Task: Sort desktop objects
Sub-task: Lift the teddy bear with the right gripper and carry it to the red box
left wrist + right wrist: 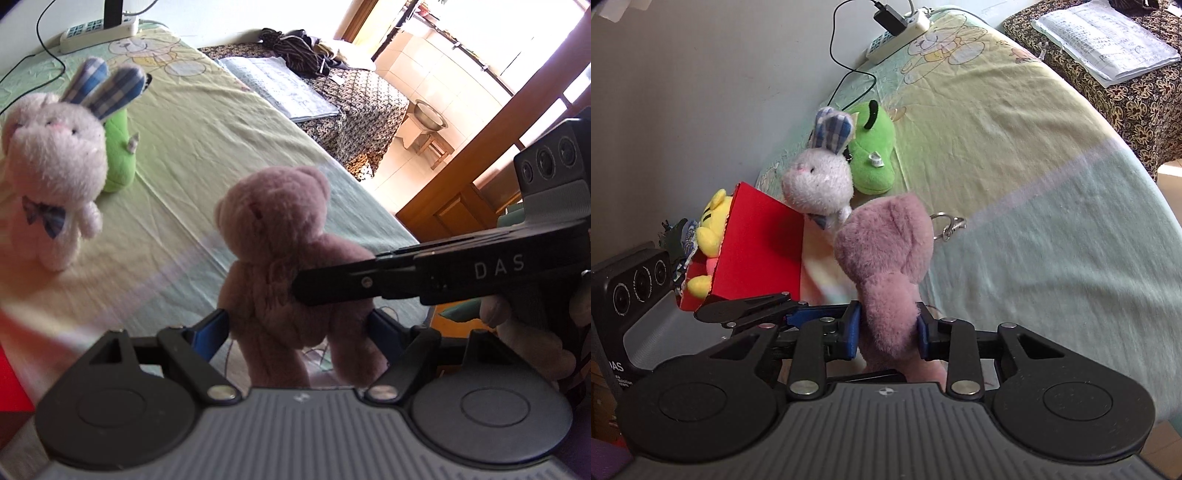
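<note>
Partway through, by the look of it: one yellow plush (pixel 711 225) already inside the red box (pixel 757 251) at the left, with the purple bear (pixel 886 266) lifted off the green sheet (pixel 1034 221) and pinched by both the right gripper (pixel 888 330) and the left gripper (pixel 297 325), each pressed onto its body. Left to sort: one white rabbit (pixel 820 181) just right of the box, one green plush (pixel 875 162) behind it, one key ring (pixel 947 225) near the bear.
</note>
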{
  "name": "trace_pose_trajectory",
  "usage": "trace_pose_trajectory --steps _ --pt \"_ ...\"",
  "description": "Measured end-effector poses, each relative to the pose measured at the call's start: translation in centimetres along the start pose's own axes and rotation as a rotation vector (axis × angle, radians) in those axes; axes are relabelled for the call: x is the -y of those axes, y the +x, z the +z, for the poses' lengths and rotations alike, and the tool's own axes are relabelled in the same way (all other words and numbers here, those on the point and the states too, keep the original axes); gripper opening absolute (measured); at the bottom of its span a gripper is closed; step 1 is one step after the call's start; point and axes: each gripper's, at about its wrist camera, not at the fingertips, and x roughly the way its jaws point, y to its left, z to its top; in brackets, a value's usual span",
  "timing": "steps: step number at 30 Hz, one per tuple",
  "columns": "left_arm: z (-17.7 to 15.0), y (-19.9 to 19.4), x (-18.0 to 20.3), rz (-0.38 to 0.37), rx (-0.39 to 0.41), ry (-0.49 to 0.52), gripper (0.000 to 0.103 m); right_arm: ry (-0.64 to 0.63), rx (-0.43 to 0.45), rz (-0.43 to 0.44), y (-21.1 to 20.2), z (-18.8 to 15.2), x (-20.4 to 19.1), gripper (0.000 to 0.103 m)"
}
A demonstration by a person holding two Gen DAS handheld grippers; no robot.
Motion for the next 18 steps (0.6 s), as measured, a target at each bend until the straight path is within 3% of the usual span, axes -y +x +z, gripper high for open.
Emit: trace_pose_trajectory --steps 2,3,5,7,18 --pt "-0.5 -1.9 -0.2 -0.041 0.029 0.015 0.069 -0.004 0.001 0.037 -0.3 -0.7 -1.7 0.024" --pt "-0.7 -2.8 -0.2 -0.030 0.036 0.018 0.068 -0.013 0.004 0.047 -0.3 -1.1 -2.8 0.023" --pt "-1.4 -4.5 0.0 0.023 0.062 0.065 0.068 -0.077 0.031 0.021 -0.2 -1.8 -5.3 0.022" --pt "-2.2 -5.8 -0.6 0.029 0.086 0.069 0.068 -0.121 0.058 0.013 0.1 -2.2 -7.4 0.021" --pt "-6.2 -16.7 -6.0 -0.043 0.265 0.013 0.068 -0.220 0.150 0.073 0.7 -4.5 -16.6 0.021"
